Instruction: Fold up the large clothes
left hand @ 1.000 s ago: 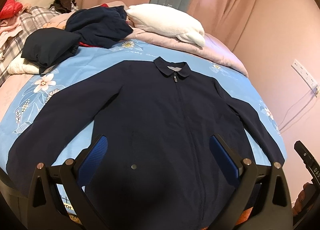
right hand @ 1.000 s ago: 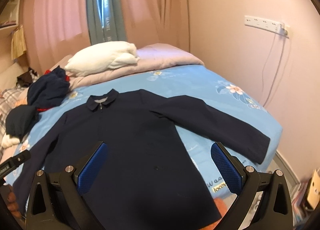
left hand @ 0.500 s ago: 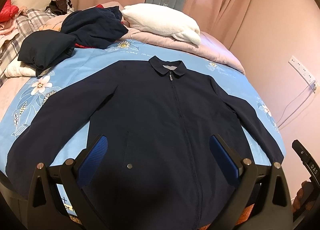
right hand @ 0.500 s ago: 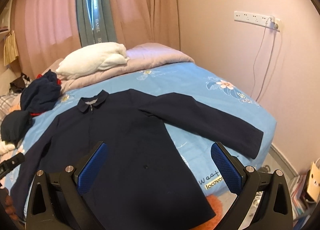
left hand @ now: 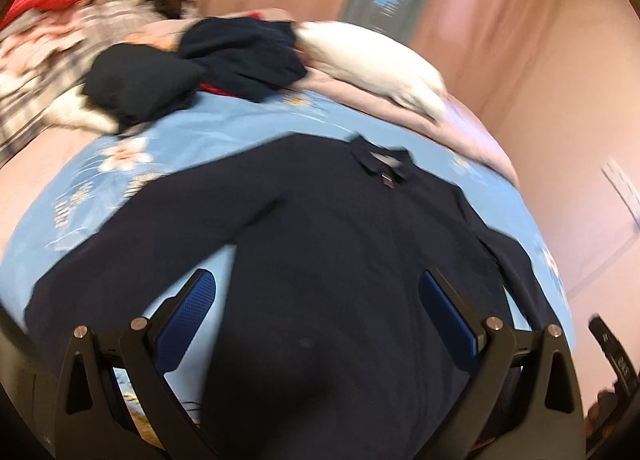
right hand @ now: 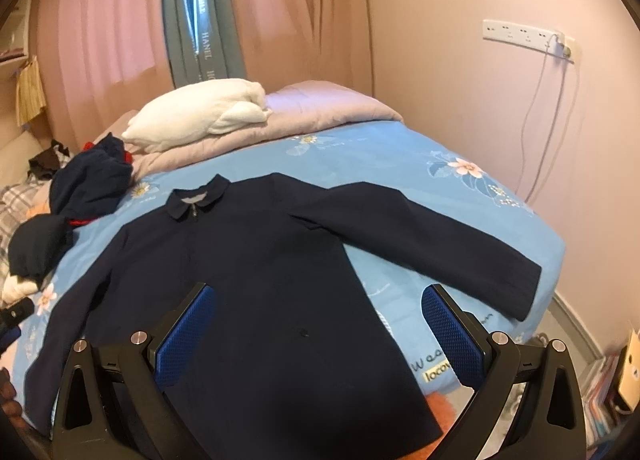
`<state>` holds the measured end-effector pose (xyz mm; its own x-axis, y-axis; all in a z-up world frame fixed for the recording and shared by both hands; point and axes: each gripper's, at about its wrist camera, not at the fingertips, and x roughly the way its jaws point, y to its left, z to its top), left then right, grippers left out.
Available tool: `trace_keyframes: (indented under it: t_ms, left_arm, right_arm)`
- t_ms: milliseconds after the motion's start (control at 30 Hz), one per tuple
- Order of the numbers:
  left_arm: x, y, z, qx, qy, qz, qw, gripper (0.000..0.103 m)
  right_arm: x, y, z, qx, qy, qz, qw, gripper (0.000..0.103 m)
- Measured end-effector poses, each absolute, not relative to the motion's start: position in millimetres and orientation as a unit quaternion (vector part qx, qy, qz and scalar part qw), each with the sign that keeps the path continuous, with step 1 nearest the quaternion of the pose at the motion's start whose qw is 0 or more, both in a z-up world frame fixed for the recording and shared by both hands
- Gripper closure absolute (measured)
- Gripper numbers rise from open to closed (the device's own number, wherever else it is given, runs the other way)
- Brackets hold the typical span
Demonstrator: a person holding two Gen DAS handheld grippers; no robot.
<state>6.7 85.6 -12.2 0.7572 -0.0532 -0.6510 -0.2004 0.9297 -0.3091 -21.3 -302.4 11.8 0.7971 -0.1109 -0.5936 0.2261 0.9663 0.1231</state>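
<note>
A dark jacket [right hand: 256, 280] is spread flat on the bed [right hand: 400, 156], collar away; both grippers' fingers [right hand: 182, 336] are held wide, empty, above its hem.

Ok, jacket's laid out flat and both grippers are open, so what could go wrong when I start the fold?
1. The jacket hem hangs over the bed edge nearest you, so a tug could slide it off.
2. The right sleeve cuff lies near the bed corner and may drop over when lifted.
3. The left wrist view is motion-blurred, so the left gripper may miss the left sleeve.
</note>
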Motion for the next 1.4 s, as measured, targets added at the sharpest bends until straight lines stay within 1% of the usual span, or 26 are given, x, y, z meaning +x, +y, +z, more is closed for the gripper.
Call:
trace_keyframes:
  t_ms: [100, 300, 400, 533, 633, 800, 867, 900, 967, 1133, 1233, 1300, 1367, 1400]
  left_arm:
    - [-8, 126, -9, -0.219, 0.329, 0.096, 0.913, 0.002]
    - [-60, 223, -13, -0.291, 0.288, 0.249, 0.878, 0.002]
    - [-85, 258, -30, -0.316, 0.279, 0.303, 0.854, 0.002]
    - [-103, 290, -69, -0.340, 0.300, 0.338, 0.825, 0.002]
    - [-106, 303, -104, -0.366, 0.323, 0.323, 0.810, 0.004]
    - [-96, 307, -153, -0.403, 0.366, 0.301, 0.783, 0.011]
    - [-94, 307, -162, -0.410, 0.375, 0.292, 0.778, 0.013]
    - [-92, 307, -166, -0.415, 0.378, 0.284, 0.777, 0.018]
    - [-87, 308, -170, -0.421, 0.387, 0.278, 0.772, 0.025]
    - [-84, 306, -177, -0.415, 0.389, 0.278, 0.774, 0.028]
    - [-84, 305, -177, -0.410, 0.396, 0.283, 0.771, 0.033]
    - [-84, 302, -176, -0.404, 0.402, 0.294, 0.767, 0.041]
    - [-84, 300, -174, -0.394, 0.408, 0.305, 0.765, 0.062]
    - [-85, 300, -172, -0.396, 0.405, 0.303, 0.766, 0.077]
  right_arm:
    - [-19, -296, 14, 0.097, 0.296, -0.058, 0.949, 0.000]
    - [-3, -269, 21, 0.086, 0.274, 0.008, 0.958, 0.000]
    - [6, -253, 23, 0.083, 0.270, 0.036, 0.959, 0.000]
    - [15, -229, 22, 0.070, 0.278, 0.074, 0.955, 0.000]
    - [19, -212, 18, 0.053, 0.290, 0.095, 0.951, 0.000]
    - [19, -193, 16, 0.036, 0.298, 0.117, 0.947, 0.000]
    - [19, -188, 16, 0.028, 0.300, 0.121, 0.946, 0.000]
    - [19, -185, 16, 0.023, 0.301, 0.121, 0.946, 0.000]
    - [19, -183, 14, 0.018, 0.303, 0.121, 0.945, 0.000]
    - [25, -179, 8, 0.016, 0.320, 0.124, 0.939, 0.000]
    - [24, -176, 7, 0.014, 0.322, 0.123, 0.938, 0.000]
    - [23, -174, 7, 0.014, 0.323, 0.126, 0.938, 0.000]
    - [22, -174, 6, 0.015, 0.323, 0.130, 0.937, 0.000]
    - [22, -173, 5, 0.014, 0.323, 0.131, 0.937, 0.000]
